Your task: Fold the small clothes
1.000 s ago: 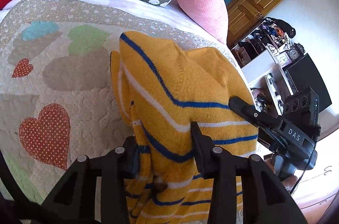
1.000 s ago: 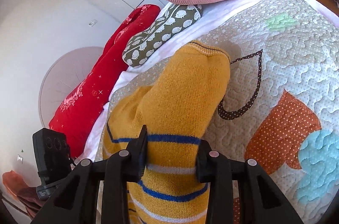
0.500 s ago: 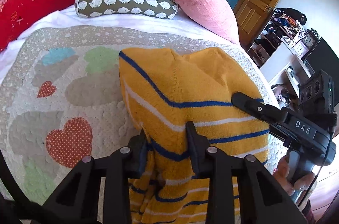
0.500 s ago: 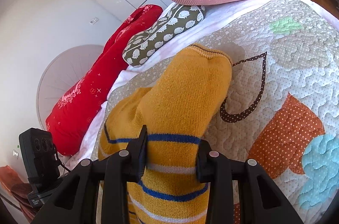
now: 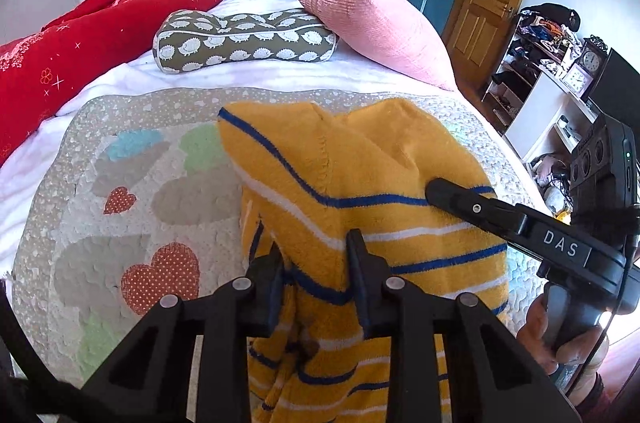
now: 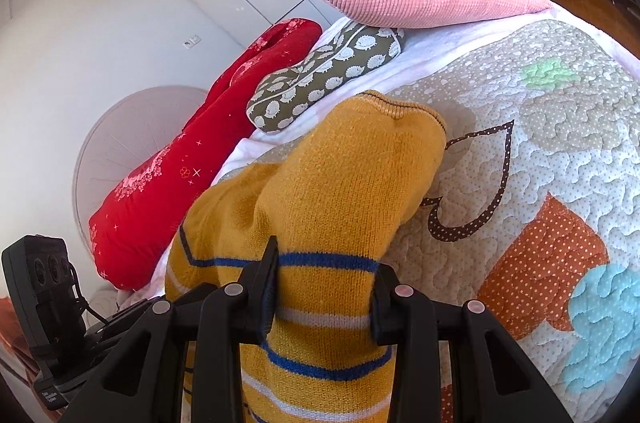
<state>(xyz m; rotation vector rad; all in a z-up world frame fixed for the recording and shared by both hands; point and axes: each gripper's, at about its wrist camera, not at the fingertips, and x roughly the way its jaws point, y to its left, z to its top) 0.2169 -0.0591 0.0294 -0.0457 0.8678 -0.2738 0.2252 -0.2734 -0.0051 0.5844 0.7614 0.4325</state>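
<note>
Above the quilted bed (image 5: 80, 183), both tools, left (image 5: 316, 275) and right (image 6: 324, 291), clamp the yellow striped sweater (image 5: 360, 175), its length running away toward the pillows (image 5: 372, 23)

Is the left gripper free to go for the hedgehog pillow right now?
Probably not. The left gripper is shut on the sweater, which drapes between it and the hedgehog pillow. It would have to let go first; beyond that, only open quilt lies ahead.
</note>
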